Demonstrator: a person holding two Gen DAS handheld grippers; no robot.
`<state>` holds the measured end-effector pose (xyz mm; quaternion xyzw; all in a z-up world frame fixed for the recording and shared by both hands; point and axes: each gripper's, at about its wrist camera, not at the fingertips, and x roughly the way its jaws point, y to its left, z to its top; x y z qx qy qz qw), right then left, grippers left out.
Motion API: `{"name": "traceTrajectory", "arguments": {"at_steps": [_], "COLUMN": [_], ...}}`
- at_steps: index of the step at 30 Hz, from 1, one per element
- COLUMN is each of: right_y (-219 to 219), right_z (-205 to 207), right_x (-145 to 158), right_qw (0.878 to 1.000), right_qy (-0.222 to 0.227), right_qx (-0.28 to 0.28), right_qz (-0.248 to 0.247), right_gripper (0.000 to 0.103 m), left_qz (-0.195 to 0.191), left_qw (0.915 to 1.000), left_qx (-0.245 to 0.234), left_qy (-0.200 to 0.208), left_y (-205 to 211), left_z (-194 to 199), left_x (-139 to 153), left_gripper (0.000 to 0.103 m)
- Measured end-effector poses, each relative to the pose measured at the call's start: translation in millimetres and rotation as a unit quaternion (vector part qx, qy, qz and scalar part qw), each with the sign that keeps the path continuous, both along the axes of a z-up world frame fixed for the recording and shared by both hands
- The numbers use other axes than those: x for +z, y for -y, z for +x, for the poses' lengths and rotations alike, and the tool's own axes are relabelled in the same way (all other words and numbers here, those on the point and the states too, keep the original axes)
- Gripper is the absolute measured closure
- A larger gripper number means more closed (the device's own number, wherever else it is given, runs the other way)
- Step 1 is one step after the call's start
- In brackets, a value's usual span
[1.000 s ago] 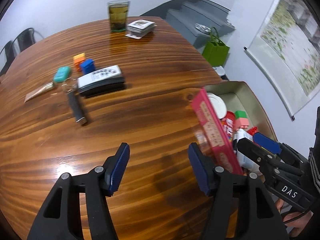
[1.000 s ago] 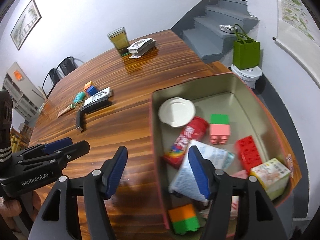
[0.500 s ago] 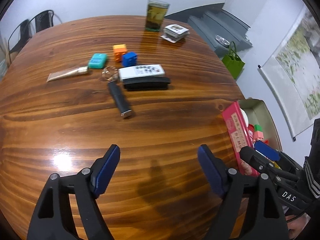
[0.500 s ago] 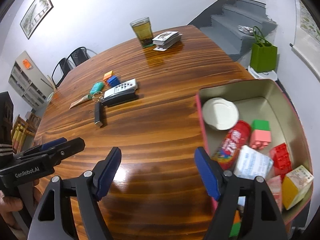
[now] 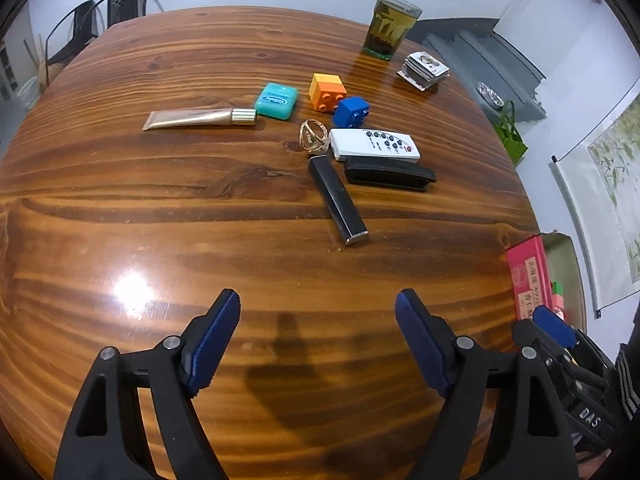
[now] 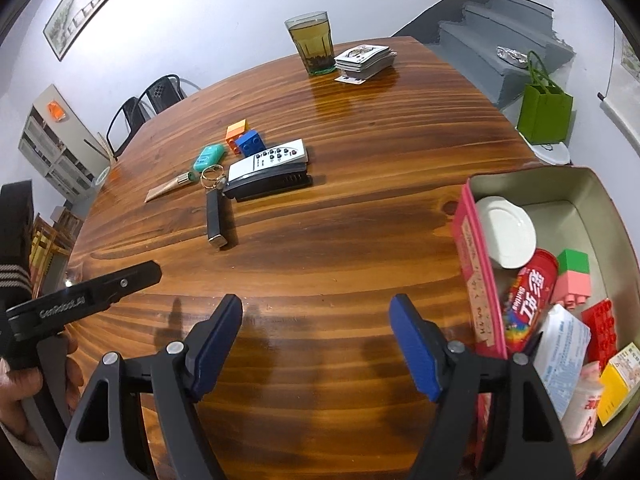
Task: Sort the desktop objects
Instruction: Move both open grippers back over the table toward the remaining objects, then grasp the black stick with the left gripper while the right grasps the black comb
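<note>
Loose items lie mid-table: a black bar on a key ring (image 5: 338, 196) (image 6: 215, 216), a white remote (image 5: 374, 144) (image 6: 268, 160) beside a black case (image 5: 390, 174), blue (image 5: 351, 112) and orange bricks (image 5: 327, 92), a teal box (image 5: 277, 100) and a gold tube (image 5: 200, 118). My left gripper (image 5: 318, 308) hangs open and empty over bare wood short of the bar. My right gripper (image 6: 316, 308) is also open and empty, just left of the pink-sided tin (image 6: 592, 184). The tin holds a white lid (image 6: 506, 232), a red packet (image 6: 528, 296), bricks and small boxes.
A glass of tea (image 6: 312, 42) and a stack of cards (image 6: 364, 60) stand at the far edge. Chairs (image 5: 116, 4) sit behind the table on the left. A green bag (image 6: 544, 112) and grey stairs lie off the table's right side.
Both grippers have swung left, away from the tin and toward the loose items, and their jaws stand wider. The tin now sits at the right edge of both views.
</note>
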<state>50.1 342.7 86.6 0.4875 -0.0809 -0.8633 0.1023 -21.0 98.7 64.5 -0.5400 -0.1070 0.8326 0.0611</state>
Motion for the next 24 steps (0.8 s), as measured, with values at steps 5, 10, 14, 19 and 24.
{"name": "traceTrajectory", "arguments": {"at_steps": [5, 10, 14, 19, 24], "right_y": [-0.4, -4.4, -4.6, 0.2, 6.9], "right_z": [-6.5, -15.2, -24.7, -38.6, -57.8], "right_x": [-5.0, -9.4, -13.2, -16.6, -19.9], "right_qw": [1.000, 0.999, 0.999, 0.999, 0.999], "right_qy": [0.011, 0.020, 0.025, 0.025, 0.024], "right_qx": [-0.009, -0.022, -0.027, -0.025, -0.020], "right_qz": [0.009, 0.013, 0.015, 0.018, 0.021], "right_gripper": [0.024, 0.024, 0.024, 0.024, 0.024], "left_qz": [0.010, 0.004, -0.007, -0.011, -0.013], "left_qw": [0.9998, 0.9995, 0.9994, 0.9993, 0.9992], "left_qx": [-0.015, -0.028, -0.030, -0.032, -0.035], "left_qy": [0.009, 0.011, 0.014, 0.013, 0.012], "left_y": [-10.0, -19.8, -22.7, -22.6, -21.5], "left_z": [-23.9, -48.3, -68.0, -83.0, -91.4], "left_x": [-10.5, -19.1, -28.1, -33.1, -39.9], "left_gripper": [0.020, 0.020, 0.020, 0.020, 0.020]}}
